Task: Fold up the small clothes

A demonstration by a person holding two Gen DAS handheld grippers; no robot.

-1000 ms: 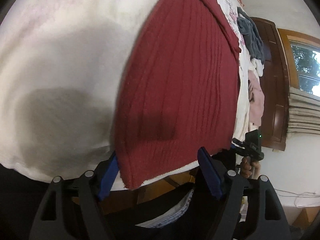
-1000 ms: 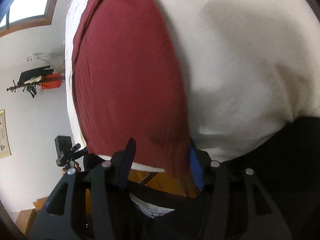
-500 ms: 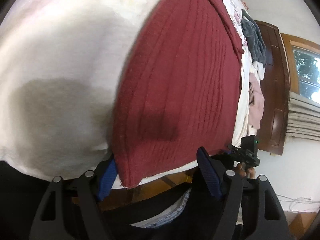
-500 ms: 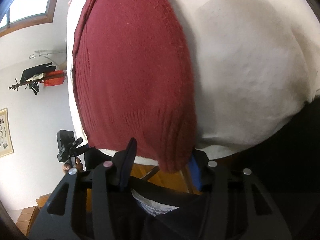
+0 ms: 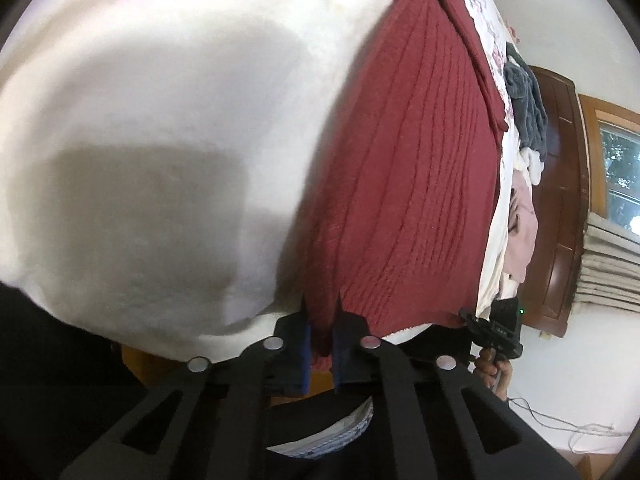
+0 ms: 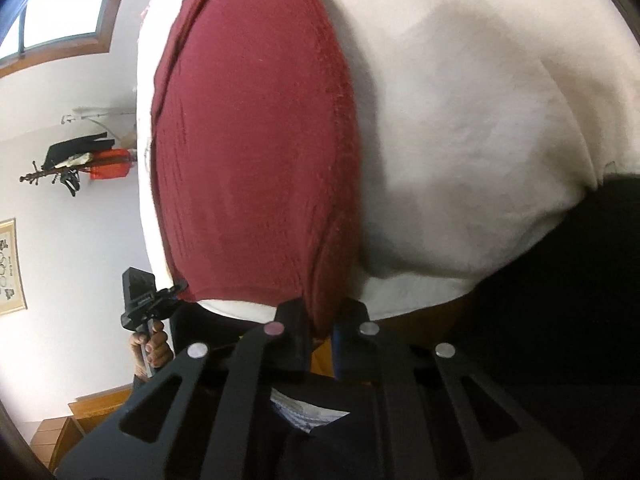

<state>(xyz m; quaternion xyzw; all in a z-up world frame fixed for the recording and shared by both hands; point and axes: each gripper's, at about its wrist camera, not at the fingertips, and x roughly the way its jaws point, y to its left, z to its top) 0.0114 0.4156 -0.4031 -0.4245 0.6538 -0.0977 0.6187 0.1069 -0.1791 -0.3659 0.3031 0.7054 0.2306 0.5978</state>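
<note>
I have my left gripper [image 5: 322, 330] and right gripper [image 6: 320, 320] each pinched on a near corner of the ribbed red sweater [image 5: 408, 184], which lies flat along the fuzzy white blanket's [image 5: 160, 140] edge.

Off to my right, past the bed's cream blanket [image 5: 160, 160], I see a dark wooden door [image 5: 560, 200] in a white wall, and next to it a wood-framed window [image 5: 620, 172] with daylight and green leaves outside. On my other side another wood-framed window [image 6: 60, 8] sits high in a white wall [image 6: 80, 248], with a coat stand [image 6: 76, 164] carrying dark and orange clothes and a framed picture [image 6: 10, 268] beneath it. Low down there is a brown wooden floor [image 6: 60, 432], and a cable [image 5: 560, 424] trails along the foot of the wall by the door.
</note>
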